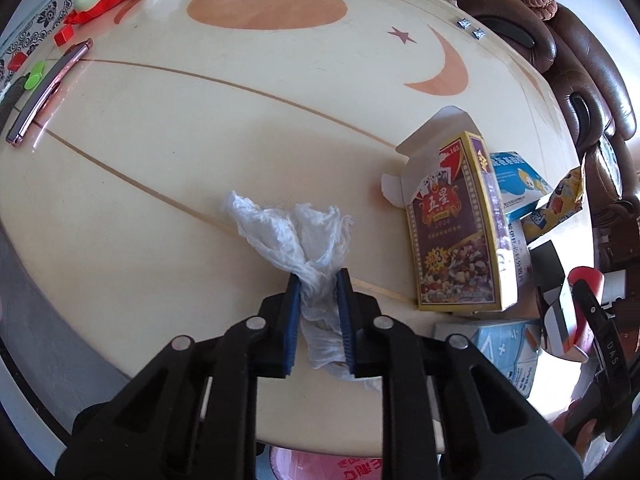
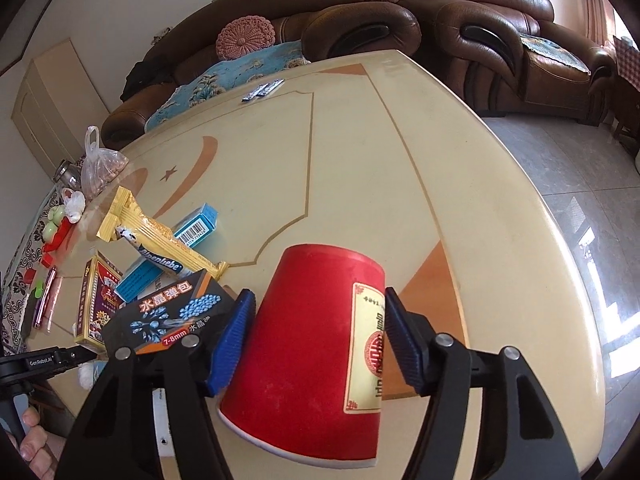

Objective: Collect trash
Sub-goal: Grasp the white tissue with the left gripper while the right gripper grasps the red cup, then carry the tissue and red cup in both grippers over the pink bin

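Pinching a crumpled white plastic wrap point(image 1: 304, 240), the left gripper point(image 1: 318, 280) has its blue jaws nearly together on the twisted middle of it; the loose ends fan out on the cream surface point(image 1: 200, 120). Just right of it stands an opened card box point(image 1: 456, 224), with more packets heaped behind. A phone point(image 1: 48, 92) lies far left.

In the right wrist view, the right gripper point(image 2: 316, 308) has its jaws on both sides of an upside-down red paper cup point(image 2: 316, 344), pads against its wall. A black packet point(image 2: 172, 312) and a yellow wrapper point(image 2: 160, 240) lie left. A brown sofa point(image 2: 440, 24) stands beyond.
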The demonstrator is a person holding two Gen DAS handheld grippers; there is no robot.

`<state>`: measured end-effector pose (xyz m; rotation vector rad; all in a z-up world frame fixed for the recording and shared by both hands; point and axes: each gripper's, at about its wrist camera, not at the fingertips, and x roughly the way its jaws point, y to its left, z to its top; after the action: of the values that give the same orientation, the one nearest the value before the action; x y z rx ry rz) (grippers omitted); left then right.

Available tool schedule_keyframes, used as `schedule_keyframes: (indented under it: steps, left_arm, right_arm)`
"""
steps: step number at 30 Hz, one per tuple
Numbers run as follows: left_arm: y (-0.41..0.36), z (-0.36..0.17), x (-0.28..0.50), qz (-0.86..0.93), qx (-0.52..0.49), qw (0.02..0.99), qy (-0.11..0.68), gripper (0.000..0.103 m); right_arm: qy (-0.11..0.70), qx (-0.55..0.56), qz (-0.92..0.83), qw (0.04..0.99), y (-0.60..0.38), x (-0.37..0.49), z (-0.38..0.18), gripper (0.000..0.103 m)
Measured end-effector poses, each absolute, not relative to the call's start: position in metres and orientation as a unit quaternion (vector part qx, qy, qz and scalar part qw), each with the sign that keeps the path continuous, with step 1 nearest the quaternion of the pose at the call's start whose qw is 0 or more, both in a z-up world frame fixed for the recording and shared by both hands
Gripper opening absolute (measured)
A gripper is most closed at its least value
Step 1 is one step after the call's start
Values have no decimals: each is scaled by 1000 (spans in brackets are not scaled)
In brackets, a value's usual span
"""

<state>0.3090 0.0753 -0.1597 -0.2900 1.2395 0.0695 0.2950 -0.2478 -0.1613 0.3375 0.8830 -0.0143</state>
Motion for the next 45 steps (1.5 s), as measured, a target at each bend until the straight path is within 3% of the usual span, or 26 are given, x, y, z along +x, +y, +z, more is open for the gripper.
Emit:
schedule_keyframes:
  steps: [5, 26, 45]
  left_arm:
    - [77, -157, 304, 26, -138, 807, 574, 10]
    - [67, -80, 259, 10, -74, 882, 464, 9]
    - [48, -40, 153, -38, -24, 904, 426, 9]
  right_arm:
    - [419, 146, -7, 896, -248, 289, -153, 61]
    - [379, 101, 13, 920, -232, 245, -92, 61]
    - [344, 54, 65, 935, -185, 130, -29, 61]
